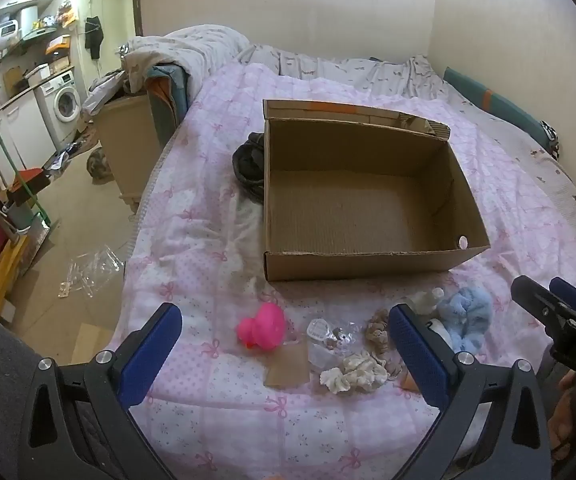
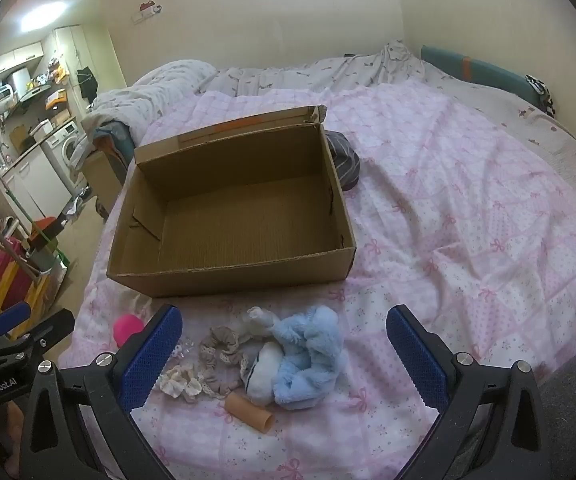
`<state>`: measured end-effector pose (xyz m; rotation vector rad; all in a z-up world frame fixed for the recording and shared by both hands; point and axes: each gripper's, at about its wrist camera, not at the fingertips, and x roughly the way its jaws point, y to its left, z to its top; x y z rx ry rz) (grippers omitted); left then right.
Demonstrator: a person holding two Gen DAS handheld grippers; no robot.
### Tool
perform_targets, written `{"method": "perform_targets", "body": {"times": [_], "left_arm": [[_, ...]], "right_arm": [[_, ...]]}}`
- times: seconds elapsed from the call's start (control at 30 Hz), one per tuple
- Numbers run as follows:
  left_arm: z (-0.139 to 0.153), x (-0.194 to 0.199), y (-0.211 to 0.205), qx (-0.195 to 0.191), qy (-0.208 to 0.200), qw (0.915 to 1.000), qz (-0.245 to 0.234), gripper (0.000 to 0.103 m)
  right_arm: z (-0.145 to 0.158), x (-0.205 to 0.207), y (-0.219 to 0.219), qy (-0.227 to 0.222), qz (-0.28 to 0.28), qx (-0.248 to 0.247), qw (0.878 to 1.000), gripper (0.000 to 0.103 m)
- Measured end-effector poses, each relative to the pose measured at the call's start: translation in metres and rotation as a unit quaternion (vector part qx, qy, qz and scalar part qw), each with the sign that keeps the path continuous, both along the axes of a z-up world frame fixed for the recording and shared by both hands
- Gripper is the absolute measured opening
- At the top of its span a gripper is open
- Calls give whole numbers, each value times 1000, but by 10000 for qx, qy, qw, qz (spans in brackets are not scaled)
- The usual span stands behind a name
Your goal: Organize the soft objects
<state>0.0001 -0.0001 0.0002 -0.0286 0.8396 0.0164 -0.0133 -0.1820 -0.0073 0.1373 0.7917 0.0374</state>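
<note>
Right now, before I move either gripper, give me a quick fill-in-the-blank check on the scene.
1. The cardboard box holds ____.
2. The soft toy between the right gripper fingers is coloured ____.
3. The left gripper jaws stand ____.
4. The rubber duck is coloured ____.

Missing: nothing; blue; open; pink

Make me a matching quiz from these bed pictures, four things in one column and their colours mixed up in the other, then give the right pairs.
Things:
1. duck toy
2. plush toy
3. box
4. frilly scrunchie

Colours:
A. cream
B. brown cardboard
C. bright pink
D. light blue

Pairs: 1-C, 2-D, 3-B, 4-A
</note>
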Motion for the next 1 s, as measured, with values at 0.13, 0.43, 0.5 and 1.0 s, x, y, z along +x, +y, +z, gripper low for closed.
{"method": "perform_targets", "body": {"times": [0.13,0.43,0.5,1.0], "left_arm": [[0,0,0,-21,-26,10000,-4,103],[0,0,0,-12,-48,10000,3,103],[-1,0,-1,18,-40,10000,12,103],[-3,1,0,19,-26,10000,22,103]], "right_arm": [[0,0,0,-2,-1,-8,10000,103],[1,0,-1,-2,-3,-6,10000,103],[1,0,0,-12,2,-8,10000,103],[1,0,0,-17,-1,-14,10000,103]]}}
